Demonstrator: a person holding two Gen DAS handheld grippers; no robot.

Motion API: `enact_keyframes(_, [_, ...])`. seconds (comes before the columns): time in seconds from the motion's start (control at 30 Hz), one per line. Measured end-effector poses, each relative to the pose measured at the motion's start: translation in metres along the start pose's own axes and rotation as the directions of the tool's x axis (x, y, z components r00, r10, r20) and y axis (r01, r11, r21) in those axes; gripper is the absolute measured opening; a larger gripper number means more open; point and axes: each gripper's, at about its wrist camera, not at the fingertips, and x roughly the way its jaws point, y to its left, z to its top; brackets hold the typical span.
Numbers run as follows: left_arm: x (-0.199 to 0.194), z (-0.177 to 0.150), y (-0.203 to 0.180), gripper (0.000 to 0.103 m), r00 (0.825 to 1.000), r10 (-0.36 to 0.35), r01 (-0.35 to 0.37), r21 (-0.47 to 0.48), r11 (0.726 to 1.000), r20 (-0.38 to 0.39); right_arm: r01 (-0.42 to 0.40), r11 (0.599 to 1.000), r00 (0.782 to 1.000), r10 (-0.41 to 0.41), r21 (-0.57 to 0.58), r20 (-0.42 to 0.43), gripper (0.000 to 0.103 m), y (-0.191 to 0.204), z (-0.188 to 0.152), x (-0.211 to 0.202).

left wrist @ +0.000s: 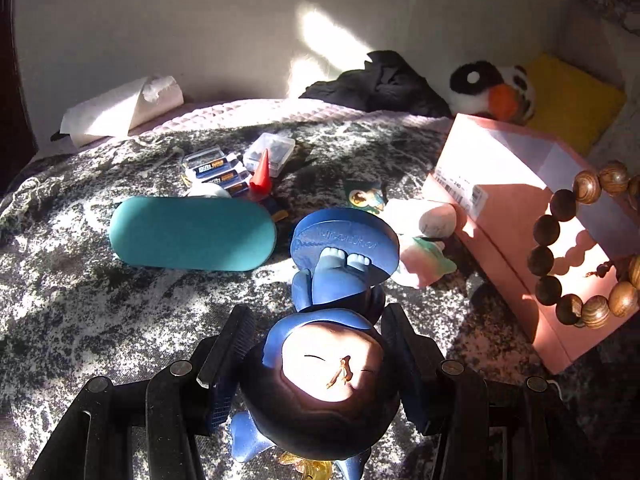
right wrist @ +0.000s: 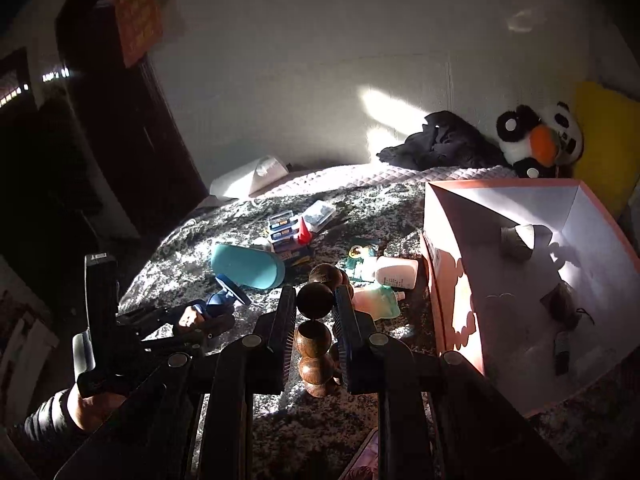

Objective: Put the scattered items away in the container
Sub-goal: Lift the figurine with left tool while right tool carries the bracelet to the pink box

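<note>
**Left wrist view: both tools loaded beside the pink box**

My left tool (left wrist: 320, 360) is pinching the blue figurine (left wrist: 332, 320) by its head, fingers pressed against both sides, the figurine's round base pointing away from me above the bed (left wrist: 80, 300). In the right wrist view my left hand (right wrist: 90, 404) grips that tool's handle low at the left, tool levelled toward the teal case (right wrist: 246, 266). My right tool (right wrist: 316, 336) is clamped on the wooden bead bracelet (right wrist: 316, 320), beads stacked between the fingers, held just left of the pink box (right wrist: 452, 280). The box stands open with a few small items inside.
</note>
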Motion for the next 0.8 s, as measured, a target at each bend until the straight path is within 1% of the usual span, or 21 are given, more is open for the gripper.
enact_keyframes(0.17, [-0.028, 0.006, -0.024, 0.056, 0.999, -0.024, 0.022, 0.031, 0.999, 0.036, 0.011, 1.0, 0.999, -0.01, -0.02, 0.038, 0.02, 0.007, -0.003, -0.033])
enact_keyframes(0.33, [-0.047, 0.012, -0.06, 0.056, 0.996, -0.063, 0.058, 0.083, 0.995, 0.055, 0.034, 0.999, 0.997, -0.033, -0.013, 0.073, 0.02, 0.0, -0.01, -0.068])
enact_keyframes(0.47, [-0.06, 0.017, -0.09, 0.056, 0.993, -0.098, 0.089, 0.127, 0.988, 0.066, 0.061, 0.998, 0.993, -0.061, 0.002, 0.102, 0.02, -0.012, -0.014, -0.094])
enact_keyframes(0.6, [-0.065, 0.024, -0.128, 0.056, 0.988, -0.137, 0.122, 0.179, 0.976, 0.07, 0.089, 0.996, 0.987, -0.092, 0.03, 0.135, 0.02, -0.028, -0.016, -0.121])
enact_keyframes(0.8, [-0.069, 0.035, -0.183, 0.056, 0.979, -0.191, 0.167, 0.25, 0.954, 0.072, 0.138, 0.988, 0.971, -0.15, 0.073, 0.185, 0.02, -0.054, -0.017, -0.156])
